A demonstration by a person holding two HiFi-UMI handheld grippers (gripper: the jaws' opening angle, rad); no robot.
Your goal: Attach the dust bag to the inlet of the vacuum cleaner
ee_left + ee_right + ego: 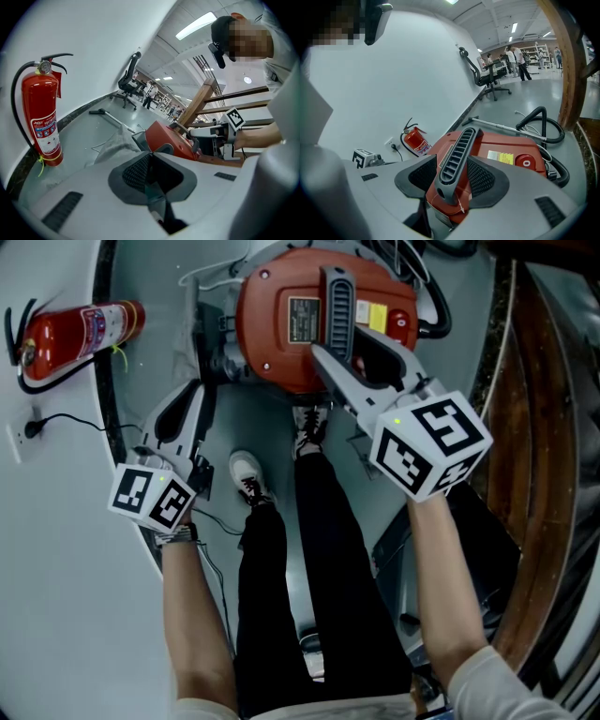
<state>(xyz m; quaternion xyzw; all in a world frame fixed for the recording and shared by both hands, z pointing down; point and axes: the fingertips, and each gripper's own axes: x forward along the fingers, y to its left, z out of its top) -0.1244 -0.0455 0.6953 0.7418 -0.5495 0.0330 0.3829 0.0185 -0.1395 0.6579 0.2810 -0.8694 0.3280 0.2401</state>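
Observation:
The vacuum cleaner (300,324) is a round red machine on the grey floor, with a grey ribbed handle (457,159) across its top. My right gripper (452,176) is shut on that handle, one pad on each side. In the head view the right gripper (328,357) reaches in from the lower right. A pale grey dust bag (115,143) lies crumpled on the floor beside the vacuum cleaner (171,138). My left gripper (192,390) hangs left of the machine, apart from it. In its own view the left gripper (150,171) is shut, its pads together, with nothing clearly held.
A red fire extinguisher (75,334) stands by the white wall, next to a plugged socket (33,427). A black hose (543,126) and a metal wand (497,124) lie behind the vacuum. Wooden railing (534,474) runs on the right. The person's legs (300,549) stand just before the machine.

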